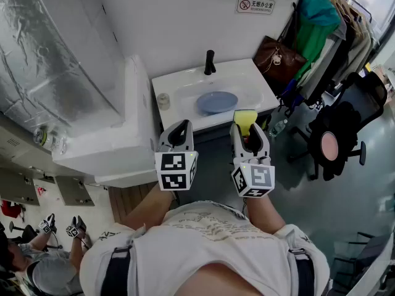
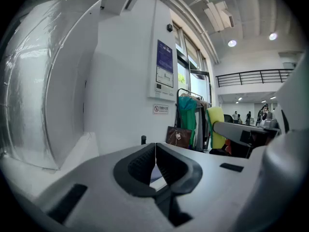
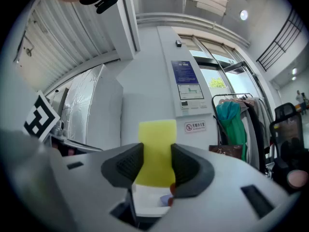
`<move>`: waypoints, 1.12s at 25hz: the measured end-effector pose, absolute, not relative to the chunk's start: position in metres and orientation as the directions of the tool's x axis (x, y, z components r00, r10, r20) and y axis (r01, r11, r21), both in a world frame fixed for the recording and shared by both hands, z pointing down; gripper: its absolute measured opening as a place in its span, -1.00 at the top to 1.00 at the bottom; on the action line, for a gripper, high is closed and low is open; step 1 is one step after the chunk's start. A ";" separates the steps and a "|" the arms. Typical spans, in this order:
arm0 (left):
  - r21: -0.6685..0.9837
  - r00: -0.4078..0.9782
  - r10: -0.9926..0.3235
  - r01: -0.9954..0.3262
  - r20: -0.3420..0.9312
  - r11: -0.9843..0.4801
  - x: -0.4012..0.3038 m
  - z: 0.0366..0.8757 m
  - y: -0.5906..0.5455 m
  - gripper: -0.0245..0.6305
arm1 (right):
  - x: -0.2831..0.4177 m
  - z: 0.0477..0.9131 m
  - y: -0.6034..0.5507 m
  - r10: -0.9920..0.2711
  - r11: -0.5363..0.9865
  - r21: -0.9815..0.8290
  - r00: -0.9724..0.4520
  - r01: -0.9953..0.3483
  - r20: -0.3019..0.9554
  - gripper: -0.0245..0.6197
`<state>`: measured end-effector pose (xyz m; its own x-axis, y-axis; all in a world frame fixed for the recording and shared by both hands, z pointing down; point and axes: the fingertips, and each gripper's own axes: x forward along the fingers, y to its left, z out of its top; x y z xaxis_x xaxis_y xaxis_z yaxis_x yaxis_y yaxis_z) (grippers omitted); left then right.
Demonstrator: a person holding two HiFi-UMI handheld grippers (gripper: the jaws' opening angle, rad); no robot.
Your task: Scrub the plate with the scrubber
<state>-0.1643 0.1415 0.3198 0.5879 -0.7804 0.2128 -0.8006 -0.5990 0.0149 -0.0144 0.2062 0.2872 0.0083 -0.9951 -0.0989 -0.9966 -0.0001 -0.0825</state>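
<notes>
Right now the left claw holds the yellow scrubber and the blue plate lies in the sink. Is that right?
Not quite. It is the right claw that holds the yellow scrubber, as the right gripper view shows. The left claw is shut on nothing. The blue plate does lie in the sink.

Left gripper (image 1: 182,127) jaws together, empty; right gripper (image 1: 250,132) tight on scrubber (image 1: 244,118).

white wall (image 1: 173,17), clothes rack (image 1: 336,32), office chair (image 1: 338,122)
</notes>
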 end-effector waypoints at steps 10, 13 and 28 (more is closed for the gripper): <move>0.000 0.595 -0.776 -0.794 0.207 -0.608 -0.149 0.318 0.141 0.85 | -0.005 0.289 0.207 -0.994 0.020 -0.105 -0.009 -0.994 -0.108 0.34; -0.001 0.593 -0.777 -0.795 0.212 -0.607 -0.144 0.320 0.136 0.85 | -0.001 0.290 0.204 -0.994 0.026 -0.113 -0.013 -0.993 -0.113 0.34; 0.009 0.596 -0.776 -0.794 0.207 -0.608 -0.081 0.321 0.118 0.85 | 0.056 0.295 0.184 -0.994 0.044 -0.102 -0.034 -0.994 -0.102 0.34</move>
<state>-0.0813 0.1179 0.3207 0.5961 -0.7758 0.2067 -0.7941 -0.6077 0.0095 0.0564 0.1843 0.2955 -0.0337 -0.9942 -0.1023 -0.9938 0.0442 -0.1016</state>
